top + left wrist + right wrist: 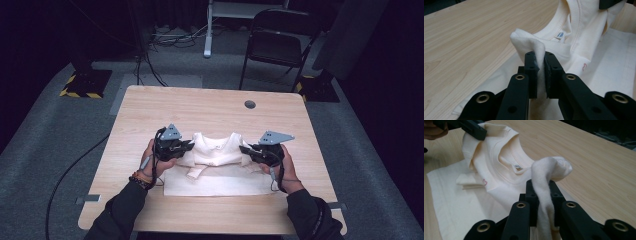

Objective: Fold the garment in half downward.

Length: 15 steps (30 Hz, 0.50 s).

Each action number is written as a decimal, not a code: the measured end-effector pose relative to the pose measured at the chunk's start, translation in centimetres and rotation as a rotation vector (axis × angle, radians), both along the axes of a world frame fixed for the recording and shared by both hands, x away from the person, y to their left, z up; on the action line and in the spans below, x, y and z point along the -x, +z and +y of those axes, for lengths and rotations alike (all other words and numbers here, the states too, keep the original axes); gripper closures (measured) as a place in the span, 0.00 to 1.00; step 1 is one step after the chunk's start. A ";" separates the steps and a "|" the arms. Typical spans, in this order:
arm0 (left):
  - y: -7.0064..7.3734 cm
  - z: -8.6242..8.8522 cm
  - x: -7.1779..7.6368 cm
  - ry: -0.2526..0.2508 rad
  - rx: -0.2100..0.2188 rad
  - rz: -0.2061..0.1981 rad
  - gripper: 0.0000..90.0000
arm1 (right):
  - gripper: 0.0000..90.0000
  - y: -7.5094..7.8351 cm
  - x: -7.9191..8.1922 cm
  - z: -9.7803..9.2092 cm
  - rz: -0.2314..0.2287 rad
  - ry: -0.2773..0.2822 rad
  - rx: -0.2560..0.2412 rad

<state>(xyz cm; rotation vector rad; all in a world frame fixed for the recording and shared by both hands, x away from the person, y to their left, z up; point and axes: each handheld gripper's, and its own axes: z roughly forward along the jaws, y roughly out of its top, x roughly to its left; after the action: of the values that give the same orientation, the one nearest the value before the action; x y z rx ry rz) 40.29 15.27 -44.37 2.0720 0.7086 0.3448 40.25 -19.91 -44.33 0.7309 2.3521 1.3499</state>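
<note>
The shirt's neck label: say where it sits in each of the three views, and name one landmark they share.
High view: the neck label is a tiny speck inside the collar, midway between both grippers.
Left gripper view: upper centre-right, inside the collar, beyond the pinched fold.
Right gripper view: centre, just left of the pinched fold.
Shared landmark: the cream shirt's ribbed collar, which curves around the label.

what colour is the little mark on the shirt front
Pinkish red, a small curl on the cream shirt; the mark shows best in the right gripper view.
</note>
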 end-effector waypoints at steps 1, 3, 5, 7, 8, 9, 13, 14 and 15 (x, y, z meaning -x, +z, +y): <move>0.0 0.1 0.4 -0.012 -0.008 -0.004 0.91 | 0.90 0.0 0.5 -0.1 -0.016 0.022 -0.004; -0.1 0.3 1.3 -0.029 -0.012 -0.015 0.91 | 0.88 -0.2 1.6 -0.5 -0.045 0.050 0.025; -0.3 0.6 2.1 -0.051 -0.020 -0.018 0.91 | 0.87 -0.3 2.0 -0.6 -0.054 0.064 0.030; -0.7 0.7 3.0 -0.066 -0.030 -0.017 0.91 | 0.87 -0.6 2.7 -0.9 -0.062 0.083 0.045; -0.9 0.8 3.3 -0.070 -0.042 -0.019 0.91 | 0.87 -0.9 3.0 -1.0 -0.066 0.102 0.047; -1.1 0.9 3.7 -0.076 -0.053 -0.019 0.91 | 0.86 -1.1 3.4 -1.1 -0.072 0.099 0.067; -2.0 1.0 4.8 -0.100 -0.076 -0.005 0.91 | 0.84 -1.7 4.6 -1.5 -0.086 0.115 0.093; -2.2 1.1 5.0 -0.108 -0.084 -0.004 0.90 | 0.83 -1.8 4.9 -1.6 -0.086 0.121 0.091; -2.6 1.2 5.5 -0.117 -0.089 -0.001 0.90 | 0.83 -2.1 5.5 -1.8 -0.094 0.136 0.099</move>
<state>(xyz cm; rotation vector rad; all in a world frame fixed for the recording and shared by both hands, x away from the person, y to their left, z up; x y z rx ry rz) 34.76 16.43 -46.95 2.1865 0.5773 0.3161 34.79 -21.67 -46.42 0.4762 2.4109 1.2811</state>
